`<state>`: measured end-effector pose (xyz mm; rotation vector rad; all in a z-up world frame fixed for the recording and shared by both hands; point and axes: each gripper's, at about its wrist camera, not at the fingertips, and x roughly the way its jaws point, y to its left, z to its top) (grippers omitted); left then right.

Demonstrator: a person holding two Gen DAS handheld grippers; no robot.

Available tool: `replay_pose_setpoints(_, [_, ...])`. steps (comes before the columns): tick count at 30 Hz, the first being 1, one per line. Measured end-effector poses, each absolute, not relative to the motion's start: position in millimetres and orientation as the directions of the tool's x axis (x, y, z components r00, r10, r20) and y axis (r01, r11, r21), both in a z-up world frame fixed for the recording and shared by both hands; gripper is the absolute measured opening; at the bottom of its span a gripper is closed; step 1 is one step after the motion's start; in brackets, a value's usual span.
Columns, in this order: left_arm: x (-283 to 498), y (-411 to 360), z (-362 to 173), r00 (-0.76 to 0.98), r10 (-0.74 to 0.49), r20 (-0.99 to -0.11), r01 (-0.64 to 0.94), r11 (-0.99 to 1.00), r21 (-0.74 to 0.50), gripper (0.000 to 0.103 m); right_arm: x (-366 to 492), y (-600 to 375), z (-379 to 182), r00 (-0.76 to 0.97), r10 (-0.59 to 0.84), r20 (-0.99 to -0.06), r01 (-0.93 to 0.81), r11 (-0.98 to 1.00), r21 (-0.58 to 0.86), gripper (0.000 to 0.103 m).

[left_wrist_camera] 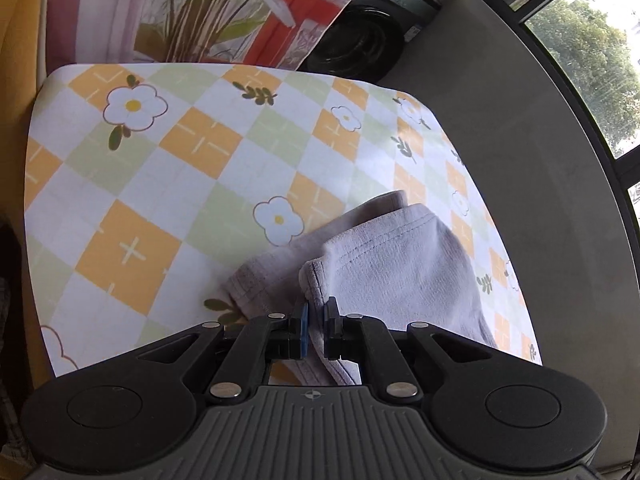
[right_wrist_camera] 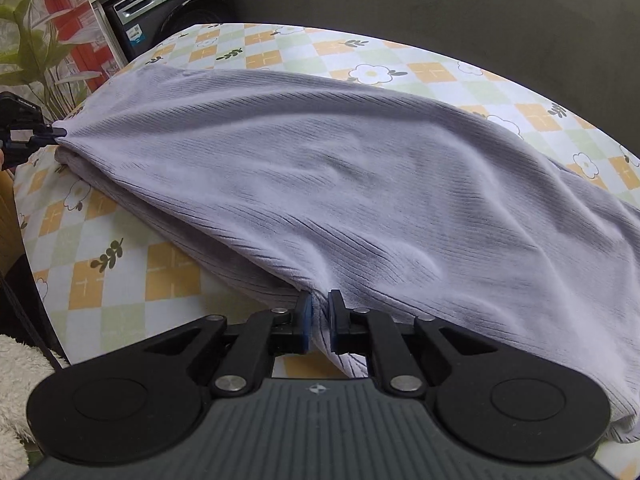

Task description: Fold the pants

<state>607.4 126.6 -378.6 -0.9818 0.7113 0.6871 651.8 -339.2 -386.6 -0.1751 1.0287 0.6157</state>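
Pale grey ribbed pants (right_wrist_camera: 340,168) lie stretched across a table with a flowered check cloth (right_wrist_camera: 120,272). My right gripper (right_wrist_camera: 319,312) is shut on the near edge of the fabric, which bunches between its blue pads. In the left wrist view the hemmed leg ends (left_wrist_camera: 384,256) lie doubled on the cloth (left_wrist_camera: 160,184), and my left gripper (left_wrist_camera: 316,320) is shut on the hem. The left gripper (right_wrist_camera: 36,136) also shows at the far left of the right wrist view, pinching the leg end, so the pants hang taut between both grippers.
A washing machine (right_wrist_camera: 168,12) stands behind the table beside a printed plant-pattern curtain (left_wrist_camera: 224,12). A grey wall (left_wrist_camera: 500,128) and a window (left_wrist_camera: 592,64) lie to the right. Something white and fluffy (right_wrist_camera: 20,384) sits at the near left.
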Motion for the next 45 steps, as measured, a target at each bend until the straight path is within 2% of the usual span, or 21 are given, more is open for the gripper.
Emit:
replay_pose_setpoints(3, [607,123,-365,0.616,0.208,-0.760,-0.759,0.415,-0.502,0.008,657,-346,-377,0.378,0.408,-0.831,-0.540,0.826,0.160,0.009])
replay_pose_setpoints(8, [597,112,-319,0.697,0.276,-0.662,-0.693,0.496,-0.523,0.008,660,-351,-368,0.371,0.430,-0.823,-0.548,0.817,0.180,0.009])
replay_pose_setpoints(11, [594,112,-341,0.637,0.281,-0.718,-0.742,0.474,-0.473,0.008,657,-347,-377,0.343,0.421,-0.840,-0.563,0.807,0.175,0.009])
replay_pose_setpoints(16, [587,123,-395,0.545,0.203,-0.814,-0.810,0.378,-0.448,0.010,653,-342,-392,0.311,0.400,-0.862,-0.557,0.812,0.175,0.009])
replay_pose_setpoints(19, [587,127,-392,0.523,0.225,-0.822,-0.821,0.392,-0.415,0.032,655,-343,-388,0.307,0.397,-0.865,-0.555,0.813,0.176,0.013])
replay_pose_setpoints(20, [587,130,-389,0.509,0.232,-0.829,-0.831,0.382,-0.404,0.045,657,-344,-385,0.310,0.405,-0.860,-0.549,0.815,0.186,0.016])
replay_pose_setpoints(21, [585,131,-386,0.499,0.243,-0.832,-0.840,0.371,-0.396,0.050,659,-345,-382,0.317,0.412,-0.854,-0.542,0.818,0.194,0.017])
replay_pose_setpoints(27, [598,148,-350,0.571,0.287,-0.769,-0.793,0.434,-0.427,0.048,684,-344,-358,0.396,0.467,-0.791,-0.483,0.838,0.253,0.022])
replay_pose_setpoints(31, [628,171,-341,0.643,0.219,-0.734,-0.728,0.474,-0.496,0.048,712,-329,-354,0.442,0.467,-0.766,-0.437,0.858,0.272,0.023])
replay_pose_setpoints(36, [676,205,-370,0.671,0.052,-0.740,-0.687,0.420,-0.593,0.035,741,-301,-365,0.457,0.450,-0.767,-0.408,0.873,0.269,0.024])
replay_pose_setpoints(45, [713,224,-410,0.625,-0.049,-0.779,-0.723,0.341,-0.601,0.034,748,-280,-393,0.418,0.420,-0.806,-0.381,0.886,0.264,0.024])
